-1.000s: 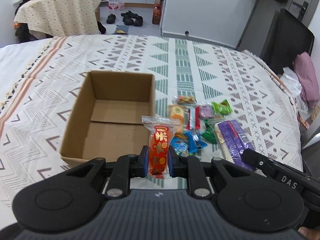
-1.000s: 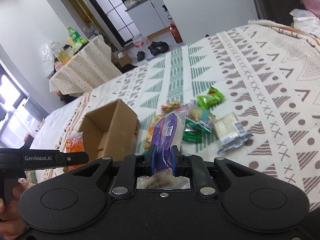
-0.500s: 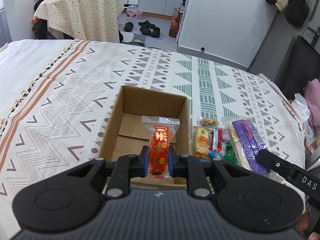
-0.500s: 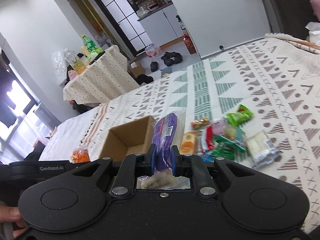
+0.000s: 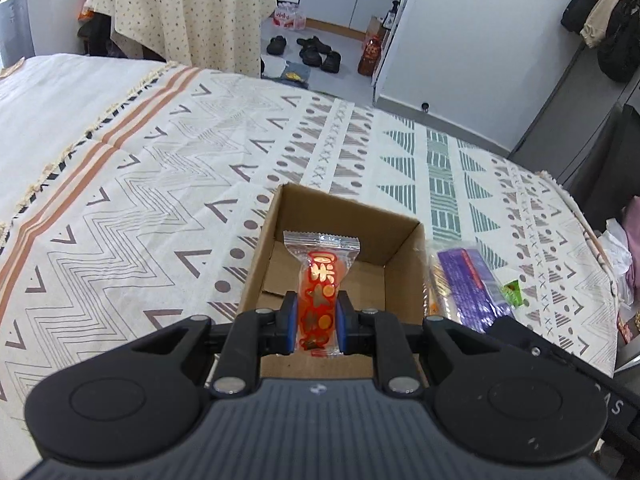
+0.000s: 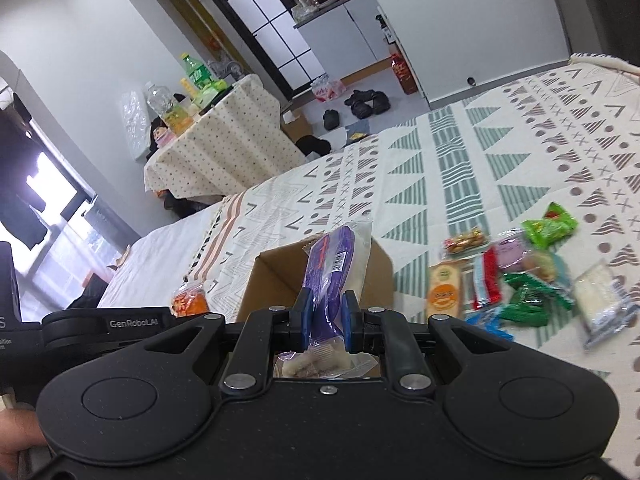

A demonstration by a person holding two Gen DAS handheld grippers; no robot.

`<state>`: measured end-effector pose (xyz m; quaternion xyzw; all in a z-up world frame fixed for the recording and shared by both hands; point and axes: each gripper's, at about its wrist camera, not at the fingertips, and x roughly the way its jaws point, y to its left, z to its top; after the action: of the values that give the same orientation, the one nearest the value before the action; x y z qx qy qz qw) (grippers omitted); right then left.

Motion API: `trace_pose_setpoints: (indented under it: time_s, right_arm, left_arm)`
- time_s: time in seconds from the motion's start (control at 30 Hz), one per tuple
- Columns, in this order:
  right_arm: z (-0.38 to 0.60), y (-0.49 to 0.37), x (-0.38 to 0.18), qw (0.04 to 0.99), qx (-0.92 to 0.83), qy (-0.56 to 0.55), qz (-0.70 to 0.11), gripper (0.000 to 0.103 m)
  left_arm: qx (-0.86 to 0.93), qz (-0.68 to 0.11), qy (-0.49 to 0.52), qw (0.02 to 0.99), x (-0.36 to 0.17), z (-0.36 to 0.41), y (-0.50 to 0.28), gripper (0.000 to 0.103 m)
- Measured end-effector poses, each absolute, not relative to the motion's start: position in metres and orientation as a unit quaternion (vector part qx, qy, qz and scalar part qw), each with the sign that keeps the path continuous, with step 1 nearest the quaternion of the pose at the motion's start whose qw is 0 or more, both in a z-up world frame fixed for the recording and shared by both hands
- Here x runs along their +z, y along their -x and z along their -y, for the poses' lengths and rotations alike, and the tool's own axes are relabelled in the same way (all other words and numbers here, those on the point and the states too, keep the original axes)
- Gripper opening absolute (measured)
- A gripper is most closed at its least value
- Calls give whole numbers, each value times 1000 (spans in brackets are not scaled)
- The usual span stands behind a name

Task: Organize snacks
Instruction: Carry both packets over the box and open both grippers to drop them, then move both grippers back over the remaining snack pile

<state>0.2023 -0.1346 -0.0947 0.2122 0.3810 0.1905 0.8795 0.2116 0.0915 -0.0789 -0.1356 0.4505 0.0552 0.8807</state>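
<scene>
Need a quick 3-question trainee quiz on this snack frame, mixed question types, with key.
1. True or false: the cardboard box already holds snacks.
2. What does the left gripper hold? A) red-orange packet B) green packet C) nothing
3. Fill in: the right gripper is shut on the ____ packet.

Key: 1 false, the visible floor is bare; 2 A; 3 purple.

The open cardboard box [image 5: 404, 276] has bare floor; loose snacks [image 6: 516, 280] crowd its right side.
</scene>
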Motion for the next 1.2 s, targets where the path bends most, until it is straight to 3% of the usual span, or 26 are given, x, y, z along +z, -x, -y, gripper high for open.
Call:
trace_pose_setpoints:
  time_s: [0.3,0.4,0.47,0.57,0.63,0.67,0.83,1.2]
  right_arm:
    - [109,-217,-106,873,198,-211,-394,15]
    - [104,-219,-108,871,202,-213,-394,15]
    - [100,-218,-108,872,211,-213,-387,16]
    - [102,-218,-111,869,215,-235,-378,26]
    - [105,-216,-110,874,205,-227,-378,46]
    - [108,-213,-108,877,202,-222,-375,48]
    - [131,-203,-99,878,187,-226,-378,74]
    - [175,-184,-83,890,168,-199,-374,90]
  left_arm:
    - [72,-471,135,869,-99,-102,-223,23]
    - [78,-477,138,865,-99,-107,-224,31]
    - [85,-472,134,867,-96,-108,-220,47]
    - [93,-470,130,868,-93,-107,-214,62]
    - [96,-472,130,866,-92,-105,-211,70]
    - [99,-474,131,865,-91,-104,-209,76]
    - [104,-489,130,856,-89,-89,-201,84]
    - [97,-479,123,864,-72,-43,-182,96]
